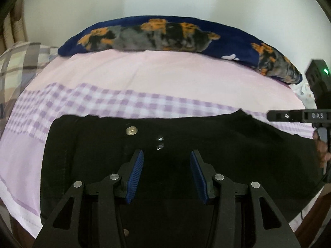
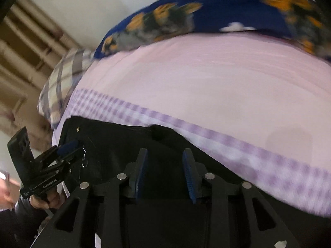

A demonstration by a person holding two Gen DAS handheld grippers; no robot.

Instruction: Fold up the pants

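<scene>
While black pants (image 1: pixel 175 144) lie flat on pink bedsheet (image 1: pixel 165 76) beneath both claws, I hold left gripper (image 1: pixel 167 155) and right gripper (image 2: pixel 165 155) spread apart, nothing gripped; navy blanket (image 1: pixel 165 33) beyond.

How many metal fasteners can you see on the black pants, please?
3: a brass button near the pants' far edge, and two small silver fasteners beside it. Others may be hidden.
</scene>
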